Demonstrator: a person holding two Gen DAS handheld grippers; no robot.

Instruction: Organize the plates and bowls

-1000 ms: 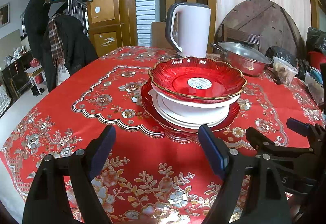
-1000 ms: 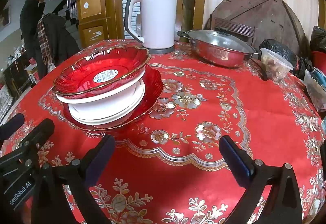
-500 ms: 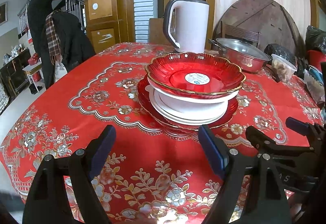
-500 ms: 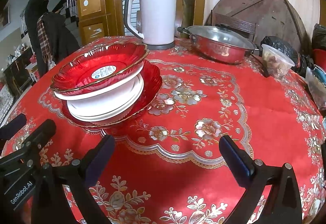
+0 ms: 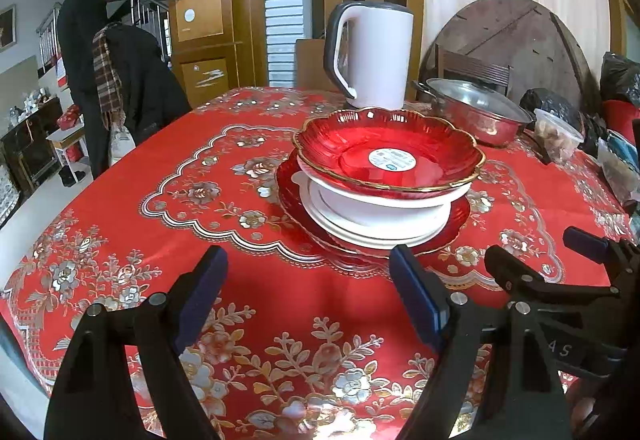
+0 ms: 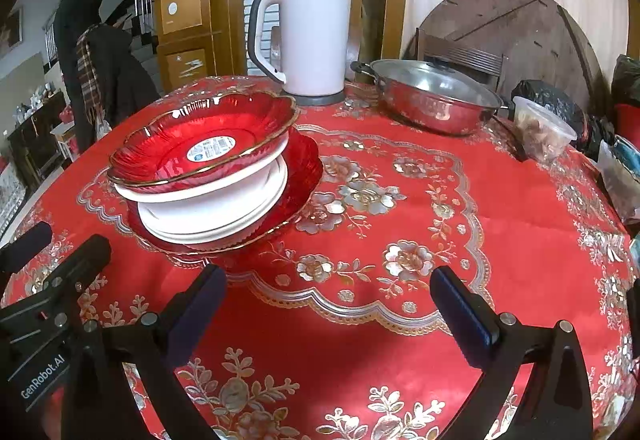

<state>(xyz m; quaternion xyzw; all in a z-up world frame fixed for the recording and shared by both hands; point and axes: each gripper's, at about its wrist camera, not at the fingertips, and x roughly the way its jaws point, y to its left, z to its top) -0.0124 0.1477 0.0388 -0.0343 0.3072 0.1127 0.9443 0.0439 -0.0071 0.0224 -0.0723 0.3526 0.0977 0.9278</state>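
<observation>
Hovering empty with jaws spread, the left gripper (image 5: pixel 308 296) and right gripper (image 6: pixel 328 304) face the stacked dishes, apparently finished unless the red bowl (image 5: pixel 388 155) needs lifting.

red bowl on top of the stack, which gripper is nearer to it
Left. The left gripper is open in front of the red bowl, stack just ahead. The right gripper, also open, sits off to the stack's right.
</observation>
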